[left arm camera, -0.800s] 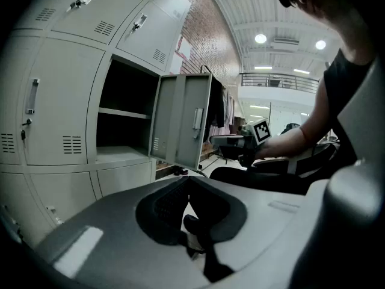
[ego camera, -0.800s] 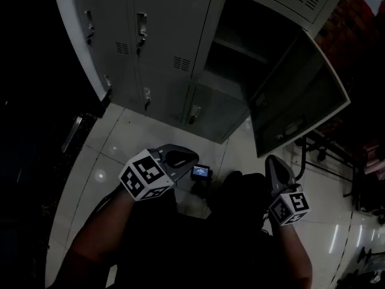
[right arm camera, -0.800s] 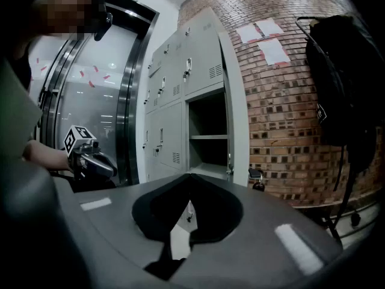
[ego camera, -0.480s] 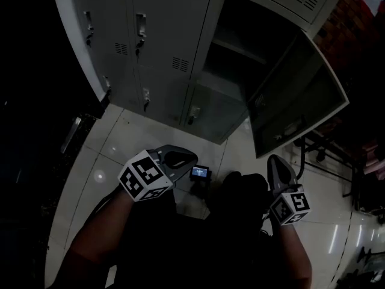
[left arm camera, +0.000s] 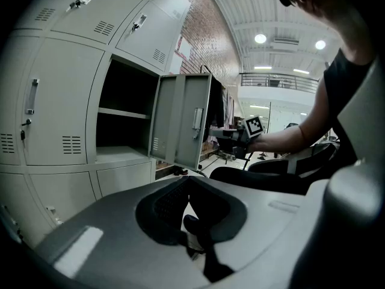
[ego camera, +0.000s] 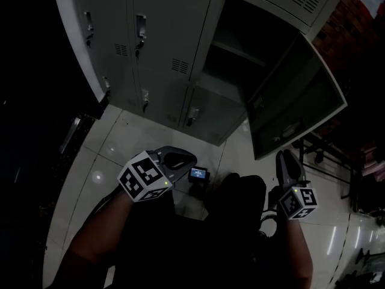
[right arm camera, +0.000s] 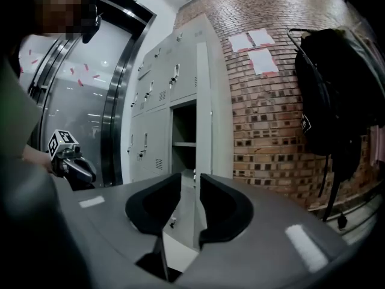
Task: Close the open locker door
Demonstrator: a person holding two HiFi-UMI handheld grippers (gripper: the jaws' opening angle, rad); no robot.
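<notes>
A bank of grey lockers (ego camera: 150, 47) fills the upper head view. One locker door (ego camera: 298, 98) stands swung out to the right, showing a dark compartment with a shelf (ego camera: 240, 50). In the left gripper view the same door (left arm camera: 183, 125) shows its handle (left arm camera: 197, 120). My right gripper (ego camera: 284, 156) is just below the door's lower edge and apart from it; its jaws (right arm camera: 195, 179) are open with a narrow gap, holding nothing. The door's edge (right arm camera: 204, 119) lies straight ahead of it. My left gripper (ego camera: 191, 156) is lower left, shut and empty (left arm camera: 189, 182).
A small device with a lit screen (ego camera: 198, 174) lies on the white tiled floor (ego camera: 120, 143). A brick wall (right arm camera: 271, 101) is to the right of the lockers, with a black bag (right arm camera: 328, 95) hanging on a rack. Dark metal legs (ego camera: 328, 155) stand behind the door.
My right gripper has shifted a little to the right and slightly up, nearer the open door's lower edge. The left gripper has stayed put.
</notes>
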